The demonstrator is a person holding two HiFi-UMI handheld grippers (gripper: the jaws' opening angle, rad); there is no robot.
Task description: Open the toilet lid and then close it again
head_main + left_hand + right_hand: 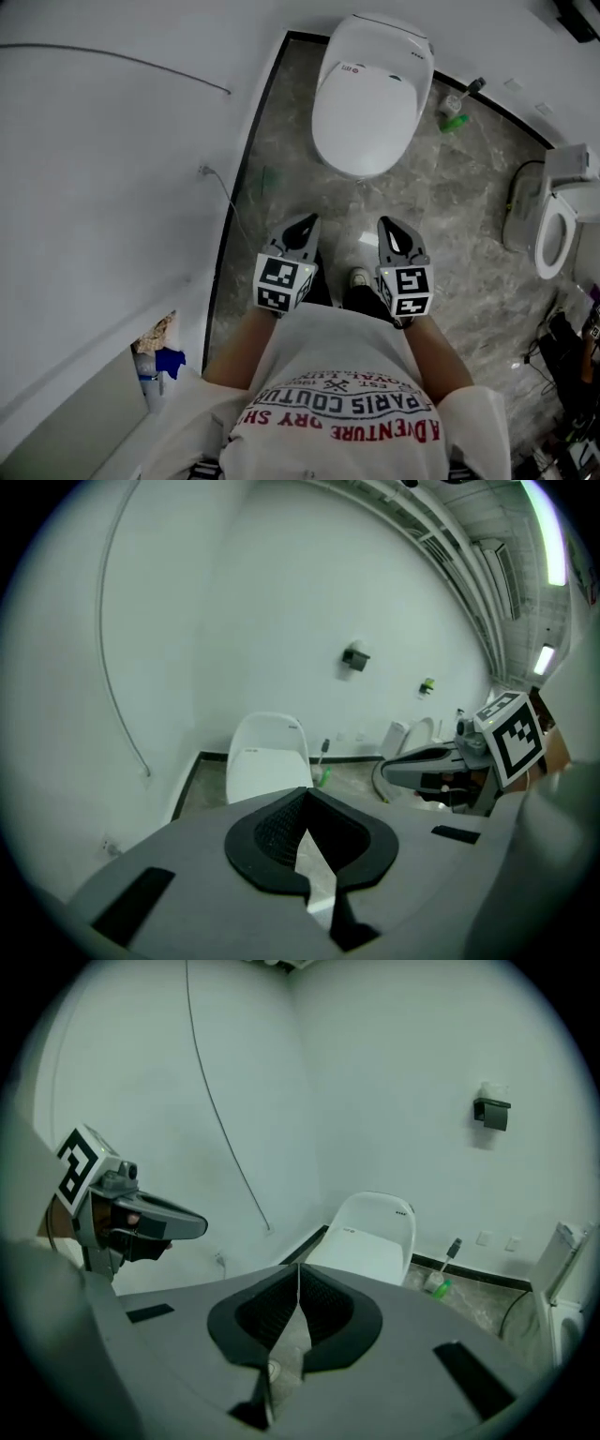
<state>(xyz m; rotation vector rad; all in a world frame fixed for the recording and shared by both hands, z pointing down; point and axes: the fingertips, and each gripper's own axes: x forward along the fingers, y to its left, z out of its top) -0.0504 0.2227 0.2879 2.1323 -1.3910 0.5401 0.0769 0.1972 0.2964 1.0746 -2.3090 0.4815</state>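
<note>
Toilet lid (366,112) down, flat over the bowl, at far end of grey marbled floor (450,206). Left gripper (307,225) and right gripper (389,228) side by side, well short of it, tips toward it. Both jaw pairs pressed together, nothing between.

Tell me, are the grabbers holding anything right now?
Nothing is held. The left gripper and the right gripper are both shut and empty, hanging apart from the closed toilet lid.
</note>
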